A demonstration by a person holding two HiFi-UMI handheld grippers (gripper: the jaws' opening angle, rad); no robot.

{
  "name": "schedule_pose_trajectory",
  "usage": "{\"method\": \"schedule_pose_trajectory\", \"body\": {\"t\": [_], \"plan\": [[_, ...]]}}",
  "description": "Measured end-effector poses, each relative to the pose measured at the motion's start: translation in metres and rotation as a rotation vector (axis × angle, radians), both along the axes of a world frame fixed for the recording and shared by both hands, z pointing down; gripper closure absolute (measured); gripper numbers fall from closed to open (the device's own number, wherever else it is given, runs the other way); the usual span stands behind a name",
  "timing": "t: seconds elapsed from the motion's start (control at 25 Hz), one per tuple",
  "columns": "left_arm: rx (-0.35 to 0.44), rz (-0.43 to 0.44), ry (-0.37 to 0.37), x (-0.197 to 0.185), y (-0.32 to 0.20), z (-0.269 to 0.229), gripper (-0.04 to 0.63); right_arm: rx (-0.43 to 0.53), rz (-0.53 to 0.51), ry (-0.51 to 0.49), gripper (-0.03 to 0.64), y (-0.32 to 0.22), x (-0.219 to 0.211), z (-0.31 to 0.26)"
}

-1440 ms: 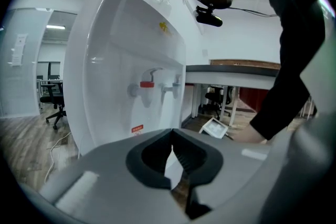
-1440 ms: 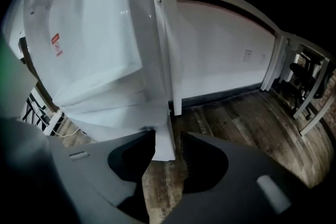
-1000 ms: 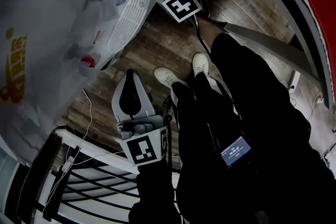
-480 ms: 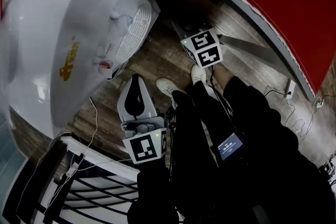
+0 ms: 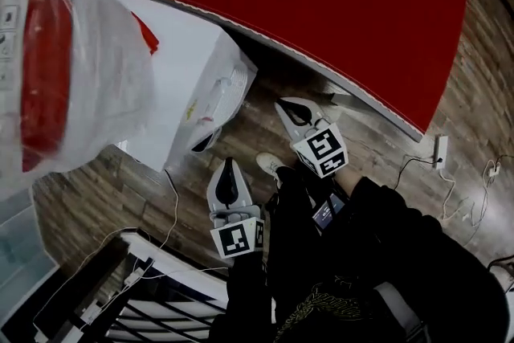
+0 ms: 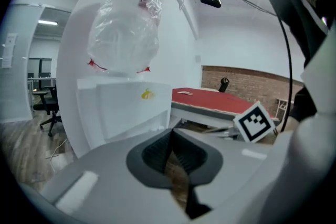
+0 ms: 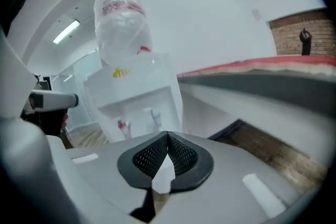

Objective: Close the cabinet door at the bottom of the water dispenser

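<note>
While the head view looks steeply down, the white plastic water dispenser [image 5: 205, 84] stands at upper left on a wood-grain floor [image 5: 104, 197]. It is topped by a bottle [image 5: 72, 68] wrapped in crinkled clear film, with a red band showing through. The left claw [image 5: 229, 165], smooth pale grey with black pads, points toward the dispenser and is apart from it. The right claw [image 5: 285, 105] lies to its right, near the edge of a flat red tabletop [image 5: 321, 4]. The cabinet door at the dispenser's bottom is hidden under its body from this angle.

In the left gripper view, the left claw [image 6: 170, 131] has its ribbed pads pressed together on nothing. The dispenser [image 6: 121, 107] rises just beyond its tips and to the left, and the claw's body covers the dispenser's bottom. A small yellow logo [image 6: 147, 94] sits on the front panel, too small to read.

In the right gripper view, the right claw [image 7: 168, 136] has just been closing. Its mesh-textured pads meet, with nothing between them. The dispenser [image 7: 136, 92] stands ahead and left, with a red tap [image 7: 122, 126] and a blue tap [image 7: 156, 115] in its recess. The door below them is out of sight behind the claw.
</note>
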State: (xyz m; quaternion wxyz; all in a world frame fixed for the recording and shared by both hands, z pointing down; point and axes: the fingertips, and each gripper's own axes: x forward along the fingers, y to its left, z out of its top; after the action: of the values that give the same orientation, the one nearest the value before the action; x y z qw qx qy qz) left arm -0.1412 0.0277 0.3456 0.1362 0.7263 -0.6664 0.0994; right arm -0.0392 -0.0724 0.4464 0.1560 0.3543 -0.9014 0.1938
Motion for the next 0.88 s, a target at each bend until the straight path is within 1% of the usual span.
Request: {"method": "schedule_pose_trajectory", "body": {"t": [0.12, 0.2, 0.28, 0.36, 0.52, 0.64, 0.72, 0.76, 0.88], "plan": [[-0.036, -0.050, -0.014, -0.003, 0.005, -0.018, 0.589, 0.080, 0.008, -0.031, 0.617, -0.001, 0.010, -0.063], [-0.036, -0.074, -0.013, -0.006, 0.006, -0.035, 0.589, 0.099, 0.032, -0.036, 0.617, 0.003, 0.018, -0.099], [-0.005, -0.068, -0.031, -0.014, -0.001, -0.058, 0.589, 0.114, 0.068, -0.062, 0.617, 0.003, 0.016, -0.135], [0.027, -0.073, -0.046, -0.023, -0.006, -0.083, 0.589, 0.141, 0.081, -0.105, 0.618, 0.000, 0.007, -0.177], [0.083, -0.121, -0.007, -0.025, -0.001, -0.136, 0.589, 0.179, 0.063, -0.172, 0.617, 0.008, 0.007, -0.255], [0.152, -0.168, 0.026, -0.032, -0.001, -0.178, 0.589, 0.189, 0.027, -0.204, 0.617, 0.016, 0.004, -0.288], [0.189, -0.180, 0.009, -0.039, 0.002, -0.200, 0.589, 0.217, 0.006, -0.199, 0.617, 0.025, -0.005, -0.300], [0.201, -0.179, -0.006, -0.042, 0.005, -0.208, 0.589, 0.229, 0.011, -0.206, 0.617, 0.030, -0.006, -0.305], [0.228, -0.168, -0.035, -0.048, 0.008, -0.223, 0.589, 0.226, 0.028, -0.254, 0.617, 0.039, -0.011, -0.317]]}}
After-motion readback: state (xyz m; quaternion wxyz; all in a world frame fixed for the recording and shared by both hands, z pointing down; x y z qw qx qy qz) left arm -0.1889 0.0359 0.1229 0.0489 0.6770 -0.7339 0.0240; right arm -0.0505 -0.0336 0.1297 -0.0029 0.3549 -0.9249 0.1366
